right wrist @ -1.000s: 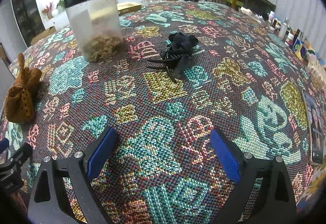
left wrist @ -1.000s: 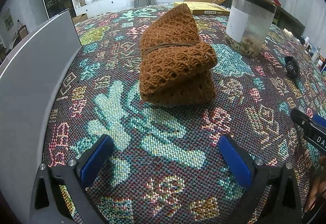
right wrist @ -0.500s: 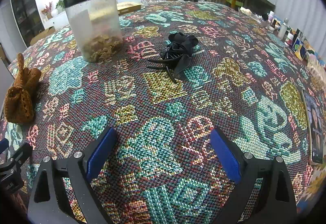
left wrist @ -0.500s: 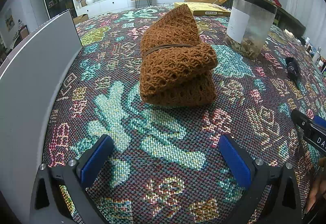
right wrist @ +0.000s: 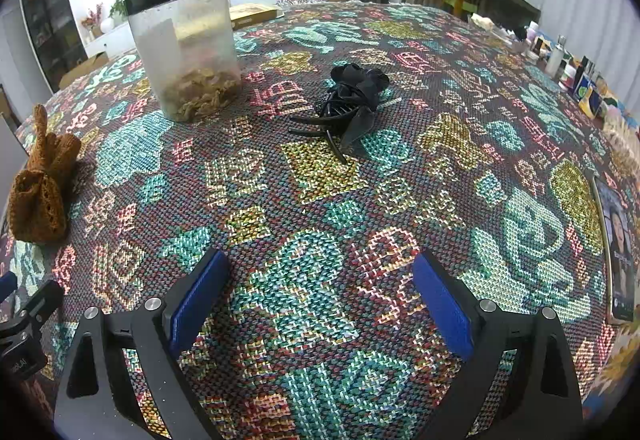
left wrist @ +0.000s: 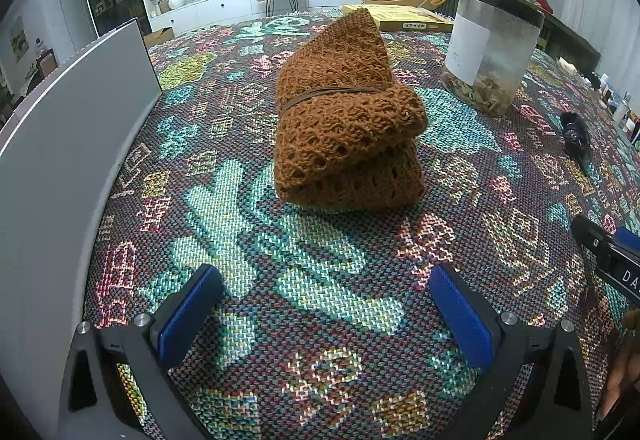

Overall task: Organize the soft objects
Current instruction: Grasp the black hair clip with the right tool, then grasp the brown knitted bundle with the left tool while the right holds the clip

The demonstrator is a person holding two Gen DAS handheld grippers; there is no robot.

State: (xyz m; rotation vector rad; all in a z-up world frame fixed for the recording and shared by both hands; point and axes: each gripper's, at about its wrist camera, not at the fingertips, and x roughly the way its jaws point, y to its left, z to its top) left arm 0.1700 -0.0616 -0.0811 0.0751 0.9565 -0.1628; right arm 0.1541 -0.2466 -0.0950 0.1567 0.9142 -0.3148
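Brown crochet bundle (left wrist: 348, 136) sits on patterned cloth (left wrist: 320, 280), dead ahead of L gripper (left wrist: 324, 304), apart from it. Both L and R gripper (right wrist: 320, 300) jaws wide apart, empty. Bundle prob. light, soft, squashy; open weave snags. Best grip: across mid-fold near the cord (left wrist: 332, 93).

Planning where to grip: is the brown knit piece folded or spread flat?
Folded: the brown knit piece sits bunched in doubled layers, a thin band cinching its middle.

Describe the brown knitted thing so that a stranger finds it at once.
On the patterned tablecloth, look left of the clear jar. The brown knitted bundle lies there, folded, with a thin band around it; nothing else nearby is woolly.
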